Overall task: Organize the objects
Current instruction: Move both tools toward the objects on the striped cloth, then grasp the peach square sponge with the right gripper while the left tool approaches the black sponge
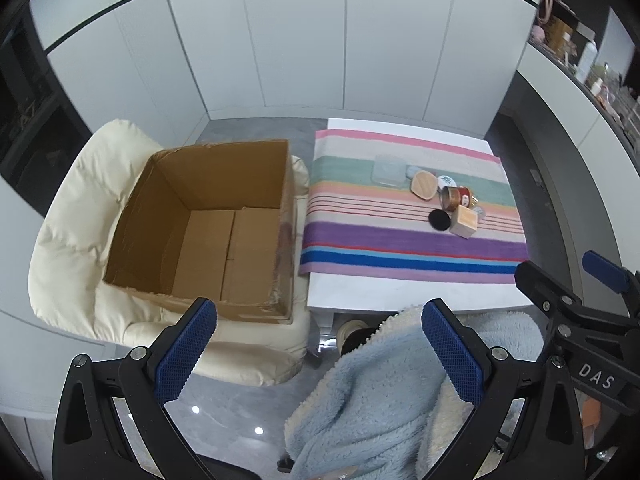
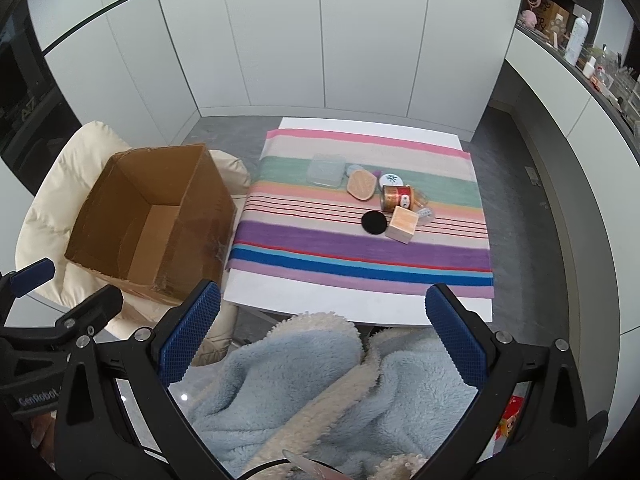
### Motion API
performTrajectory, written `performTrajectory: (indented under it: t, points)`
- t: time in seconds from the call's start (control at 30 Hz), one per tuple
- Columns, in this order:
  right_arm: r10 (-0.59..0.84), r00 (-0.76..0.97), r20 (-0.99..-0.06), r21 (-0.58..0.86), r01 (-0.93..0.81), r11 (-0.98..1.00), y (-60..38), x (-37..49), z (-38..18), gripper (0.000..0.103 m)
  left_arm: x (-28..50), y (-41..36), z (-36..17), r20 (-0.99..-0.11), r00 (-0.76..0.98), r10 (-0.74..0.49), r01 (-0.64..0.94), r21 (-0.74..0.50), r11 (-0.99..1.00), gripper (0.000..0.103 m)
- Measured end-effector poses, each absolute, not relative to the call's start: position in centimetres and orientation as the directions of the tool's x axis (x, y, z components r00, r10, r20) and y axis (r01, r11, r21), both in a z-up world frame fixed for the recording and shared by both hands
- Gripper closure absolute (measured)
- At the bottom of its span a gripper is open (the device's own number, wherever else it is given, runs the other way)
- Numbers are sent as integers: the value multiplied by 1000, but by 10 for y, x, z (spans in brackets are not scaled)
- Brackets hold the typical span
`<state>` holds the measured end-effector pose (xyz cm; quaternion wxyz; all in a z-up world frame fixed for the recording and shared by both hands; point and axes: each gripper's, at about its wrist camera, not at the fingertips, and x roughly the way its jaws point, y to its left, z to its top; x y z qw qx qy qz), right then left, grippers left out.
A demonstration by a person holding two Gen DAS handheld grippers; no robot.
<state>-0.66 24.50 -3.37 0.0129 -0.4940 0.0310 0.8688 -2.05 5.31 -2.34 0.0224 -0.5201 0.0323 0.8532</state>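
Both grippers, left gripper and right gripper, are hanging with fingers spread apart, gripping nothing. Ahead of them one cardboard box is sitting open on a cream chair. Ahead-right, roughly eight small objects are clustering mid-cloth on the table, leaving bare edges all round. Only the right view is showing the box's taped outer wall.
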Motion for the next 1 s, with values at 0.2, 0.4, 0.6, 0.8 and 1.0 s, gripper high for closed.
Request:
performTrajectory:
  t: [0.2,0.4,0.6,0.8,1.0]
  points:
    - [-8,-505,-863,53,-76,-996,268,-6,-40,0,-28,73,-31,-892,-451,40,-89,0,-996,0]
    - [9,-495,-869,59,-121,-991,300,-10,-49,0,-37,101,-36,-890,-454,46,-112,6,-994,0]
    - [37,-488,-872,53,-169,-984,329,-11,-56,0,-49,125,-48,-889,-456,45,-131,17,-991,0]
    - [36,-476,-879,66,-196,-978,350,-15,-66,0,-59,142,-60,-894,-444,51,-147,16,-989,0]
    - [-3,-450,-893,105,-201,-974,367,-27,-88,0,-72,154,-76,-893,-447,59,-157,13,-988,0]
